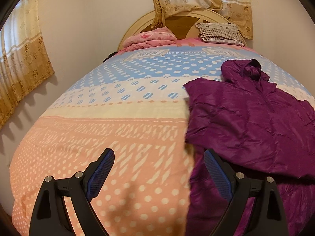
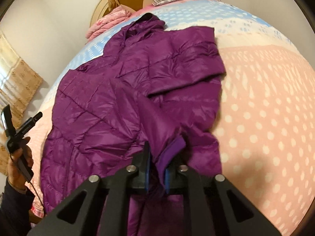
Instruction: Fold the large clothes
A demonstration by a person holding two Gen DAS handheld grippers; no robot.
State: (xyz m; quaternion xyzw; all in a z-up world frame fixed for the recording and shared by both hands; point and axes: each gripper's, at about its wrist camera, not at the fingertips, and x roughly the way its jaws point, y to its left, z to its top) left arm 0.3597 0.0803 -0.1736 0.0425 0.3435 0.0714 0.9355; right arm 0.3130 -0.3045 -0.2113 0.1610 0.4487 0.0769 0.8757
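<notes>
A purple quilted hooded jacket (image 1: 250, 122) lies spread on the bed, hood toward the headboard, one sleeve folded across its body. In the right wrist view the jacket (image 2: 110, 102) fills the middle. My right gripper (image 2: 157, 169) is shut on a fold of the jacket's fabric near its lower part and holds it lifted. My left gripper (image 1: 159, 169) is open and empty, above the bedspread just left of the jacket's edge. It also shows in the right wrist view (image 2: 21, 125), held in a hand at the left.
The bed (image 1: 110, 137) has a pink, cream and blue dotted spread. A folded pink quilt (image 1: 149, 39) and a patterned pillow (image 1: 220, 32) lie at the headboard. A wall with curtains (image 1: 21, 63) runs along the bed's left side.
</notes>
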